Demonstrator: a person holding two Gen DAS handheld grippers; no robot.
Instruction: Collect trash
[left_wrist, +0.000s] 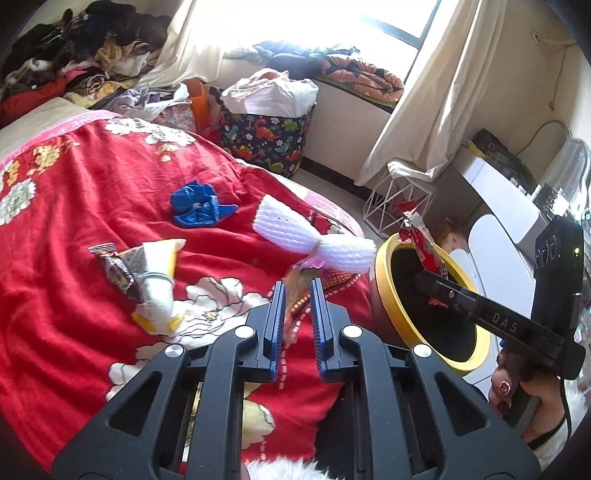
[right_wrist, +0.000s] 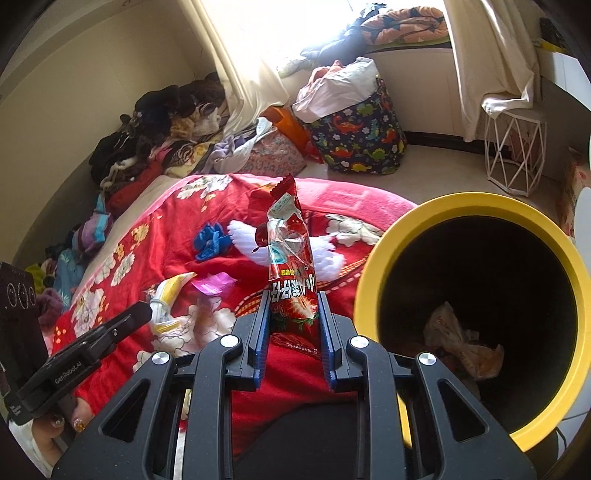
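Counts from where I stand:

- Grippers: 2. left gripper (left_wrist: 298, 291), right gripper (right_wrist: 293, 306).
- Bins: 1, the yellow-rimmed bin (right_wrist: 384, 236).
- Red strawberry wrapper (right_wrist: 291, 258): 1.
- White foam nets: 1, the white foam net (left_wrist: 295, 229).
- Blue crumpled plastic (left_wrist: 197, 205): 1 piece.
- Yellow-and-white wrapper (left_wrist: 159, 284): 1.
- Brown wrapper (left_wrist: 114, 266): 1.
- Purple wrapper (right_wrist: 214, 284): 1.
- Crumpled trash inside the bin (right_wrist: 458, 343): at least 1 piece; can't separate more in the dark.
- Dinosaur-print hamper (right_wrist: 358, 140): 1.
- White wire stand (right_wrist: 513, 155): 1.
- Red floral blanket (left_wrist: 74, 221): 1.
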